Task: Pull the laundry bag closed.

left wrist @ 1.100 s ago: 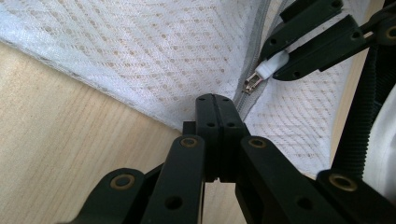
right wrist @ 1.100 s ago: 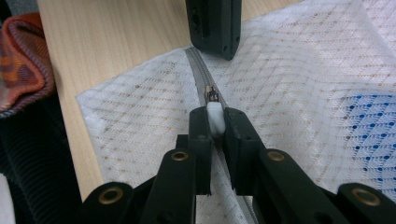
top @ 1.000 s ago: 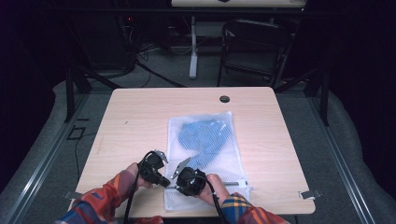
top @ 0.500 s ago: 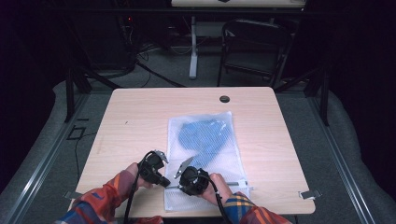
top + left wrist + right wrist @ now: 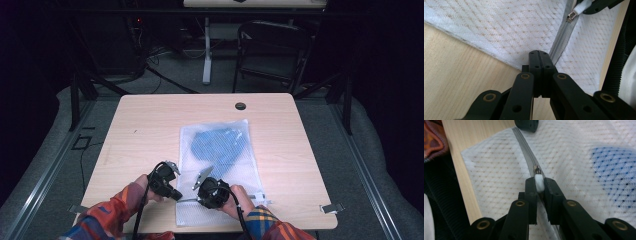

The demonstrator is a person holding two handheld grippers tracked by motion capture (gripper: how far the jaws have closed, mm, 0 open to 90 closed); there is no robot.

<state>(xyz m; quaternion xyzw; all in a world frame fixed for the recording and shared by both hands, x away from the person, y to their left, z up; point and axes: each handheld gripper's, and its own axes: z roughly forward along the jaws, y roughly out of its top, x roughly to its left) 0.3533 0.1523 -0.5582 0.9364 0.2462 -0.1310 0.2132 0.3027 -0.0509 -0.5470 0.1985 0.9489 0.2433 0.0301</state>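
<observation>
A white mesh zip bag lies flat on the table with a blue cloth inside it. Its grey zipper runs along the near end. My left gripper is shut on the bag's mesh edge beside the zipper's end, at the bag's near left corner. My right gripper is shut on the white zipper pull tab, just behind the metal slider. In the high view the right gripper sits close to the left one. The blue cloth shows through the mesh.
The wooden table has a round cable hole at its far edge. A dark folding chair and a desk leg stand beyond the table. Metal clips sit at the near corners.
The right gripper has crept slightly to the right with the pull tab. The left gripper stays where it was, holding the bag's edge.
</observation>
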